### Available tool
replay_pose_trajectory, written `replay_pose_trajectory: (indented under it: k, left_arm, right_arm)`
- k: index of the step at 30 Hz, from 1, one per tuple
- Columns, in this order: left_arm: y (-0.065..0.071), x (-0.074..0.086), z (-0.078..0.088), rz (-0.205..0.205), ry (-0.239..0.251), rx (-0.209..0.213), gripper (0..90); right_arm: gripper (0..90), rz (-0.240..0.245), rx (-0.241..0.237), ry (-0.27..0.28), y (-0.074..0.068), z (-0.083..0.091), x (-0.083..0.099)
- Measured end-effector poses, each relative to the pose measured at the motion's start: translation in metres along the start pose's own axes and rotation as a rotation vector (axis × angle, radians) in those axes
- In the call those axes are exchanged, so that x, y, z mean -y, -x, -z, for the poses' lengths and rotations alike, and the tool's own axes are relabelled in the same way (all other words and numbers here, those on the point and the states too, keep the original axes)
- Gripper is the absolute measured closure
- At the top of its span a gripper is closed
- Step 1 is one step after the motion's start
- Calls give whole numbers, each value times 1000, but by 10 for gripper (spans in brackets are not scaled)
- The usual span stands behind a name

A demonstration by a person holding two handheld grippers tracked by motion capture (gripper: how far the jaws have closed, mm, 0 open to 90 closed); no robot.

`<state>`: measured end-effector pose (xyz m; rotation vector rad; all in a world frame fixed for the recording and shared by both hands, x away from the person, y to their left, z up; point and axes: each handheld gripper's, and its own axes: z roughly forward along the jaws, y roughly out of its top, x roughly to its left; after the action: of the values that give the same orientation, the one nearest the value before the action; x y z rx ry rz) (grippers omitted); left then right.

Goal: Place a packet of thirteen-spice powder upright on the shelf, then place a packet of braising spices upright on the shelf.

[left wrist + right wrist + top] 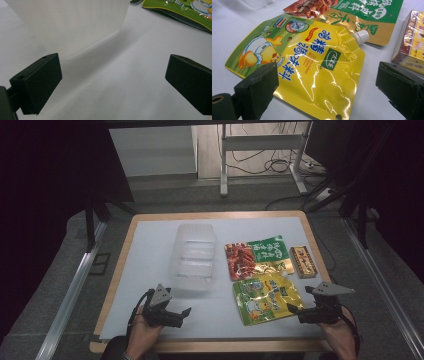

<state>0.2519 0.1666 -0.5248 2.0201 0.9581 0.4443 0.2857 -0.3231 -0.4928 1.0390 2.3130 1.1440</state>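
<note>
White desk [150, 270] with 2 hand-held claws at its near edge. Left claw [181, 316]: jaws spread wide, grasping nothing, facing the clear plastic container [194, 256] just ahead. Right claw [296, 312]: jaws likewise released, just beside the near right corner of the yellow spouted seasoning pouch [266, 297], which lies flat. Behind the pouch: a green-and-red snack packet [256, 257]; right of that, a small yellow box [303, 261].
</note>
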Motion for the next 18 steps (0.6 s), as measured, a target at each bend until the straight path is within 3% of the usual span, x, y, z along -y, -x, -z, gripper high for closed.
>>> replay_pose_trajectory:
  k: [16,18]
  left_arm:
    - [6,-5,-4,4,-26,19,7]
    - [7,-7,-3,12,-6,49,8]
  right_arm:
    - [43,-4,4,16,0,0,-1]
    - [42,-5,4,19,0,0,-1]
